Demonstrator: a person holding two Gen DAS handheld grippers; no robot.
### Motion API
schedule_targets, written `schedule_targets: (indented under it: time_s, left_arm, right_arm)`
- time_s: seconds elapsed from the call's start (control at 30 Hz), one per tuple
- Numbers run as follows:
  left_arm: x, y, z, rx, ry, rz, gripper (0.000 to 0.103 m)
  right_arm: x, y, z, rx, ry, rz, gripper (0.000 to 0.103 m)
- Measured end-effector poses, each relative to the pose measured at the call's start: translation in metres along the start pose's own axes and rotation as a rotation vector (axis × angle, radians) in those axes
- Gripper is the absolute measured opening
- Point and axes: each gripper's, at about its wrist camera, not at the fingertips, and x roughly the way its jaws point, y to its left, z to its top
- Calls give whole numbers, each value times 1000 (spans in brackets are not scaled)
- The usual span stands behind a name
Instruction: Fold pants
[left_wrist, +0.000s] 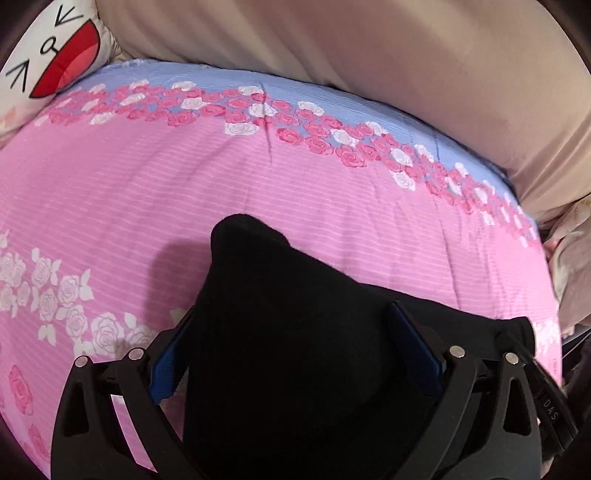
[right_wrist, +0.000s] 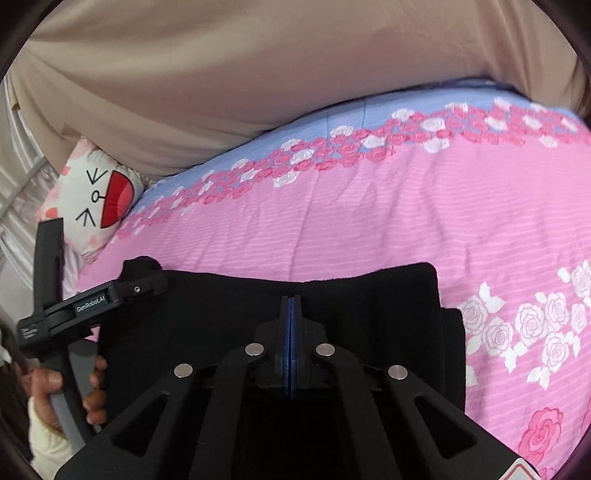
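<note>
The black pants (right_wrist: 369, 314) lie folded into a wide block on the pink rose-print bedspread (right_wrist: 388, 221). My right gripper (right_wrist: 291, 306) is shut over the middle of the block, its blue pads together; whether it pinches cloth I cannot tell. My left gripper (left_wrist: 291, 332) has its blue-padded jaws spread wide around a raised corner of the pants (left_wrist: 280, 325), which bulges up between them. In the right wrist view the left gripper (right_wrist: 142, 286) sits at the block's left end, held by a hand (right_wrist: 92, 387).
A beige blanket (left_wrist: 369, 74) is piled along the far side of the bed. A white cartoon-face pillow (left_wrist: 55, 55) lies at the far left corner, also in the right wrist view (right_wrist: 99, 199). Pale crumpled cloth (left_wrist: 569, 266) lies at the right edge.
</note>
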Motion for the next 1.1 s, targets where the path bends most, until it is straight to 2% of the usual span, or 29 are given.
schedule_targets:
  time_s: [0.07,0.13,0.17,0.2,0.27,0.33,0.4,0.43,0.5,0.53,0.6,0.67,0.73,0.77,0.8,0.9,0.93,0.97,1.1]
  left_arm:
    - [-15,5,-5,-9,-9,-42,95]
    - [-42,16,-17,-22,-57,-85,95]
    - [-65,26,-30,-18,-83,-108,98]
    - [-76,32,-38,-15,-87,-117,98]
    - [-95,49,-66,-15,-60,-118,98]
    - [-95,57,-87,-18,-5,-130,98]
    - [-82,61,-108,-34,69,-165,98]
    - [-83,58,-115,-15,25,-156,98]
    - [-80,47,-119,43,6,-108,97]
    - [-77,43,-116,51,-6,-119,93]
    - [-69,38,-105,71,-16,-149,70]
    - [-66,35,-90,75,-32,-151,68]
    - [-59,25,-80,153,-83,-63,73]
    - [-55,21,-81,170,-83,-37,84]
    - [-52,19,-84,165,-78,-7,89]
    - [-76,20,-97,141,-82,-10,91]
    - [-85,23,-101,139,-93,9,92]
    - [-96,23,-104,141,-113,42,98]
    - [-127,4,-113,190,-208,200,98]
  right_arm:
    - [-8,4,1,-2,-18,8,0]
    - [-36,6,-8,-10,-70,-10,23]
    - [-52,8,-13,-26,-95,-53,62]
    - [-74,7,-25,-44,-128,-113,87]
    - [-100,1,-43,-56,-154,-158,87]
    - [-109,-15,-61,-23,-85,-158,87]
    - [-105,-32,-76,48,-20,-103,85]
    - [-101,-38,-83,80,5,-63,83]
    - [-91,-47,-94,153,25,34,57]
    - [-90,-48,-96,181,17,69,56]
    - [-92,-42,-95,188,-2,68,42]
    - [-97,-33,-92,175,-17,53,41]
    - [-98,-25,-91,135,-24,17,42]
    - [-95,-25,-92,125,-24,2,46]
    - [-91,-29,-96,126,-26,-10,51]
    - [-101,-44,-100,183,-34,34,53]
    - [-110,-43,-99,173,-52,16,53]
    - [-118,-38,-97,148,-71,-17,53]
    - [-150,-1,-86,-30,-177,-229,54]
